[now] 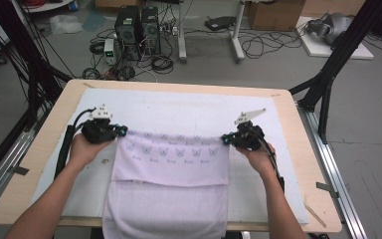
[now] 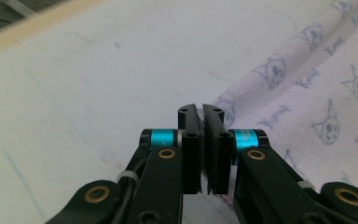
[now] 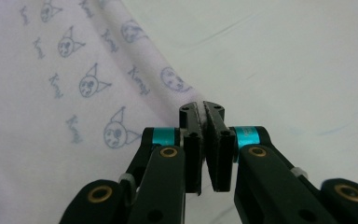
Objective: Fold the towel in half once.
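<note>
The left gripper [image 1: 123, 131] and right gripper [image 1: 225, 139] each pinch a far corner of the printed lilac towel [image 1: 171, 164], which lies on the white mat [image 1: 189, 109] with its near end overhanging the table [image 1: 54, 107]. Both corners look secured, so I judge that folding them toward the person remains.

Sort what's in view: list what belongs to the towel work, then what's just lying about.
In use: towel, left gripper and right gripper each shut on a far corner, white mat.

Lying about: computer towers, floor cables, cardboard box.
</note>
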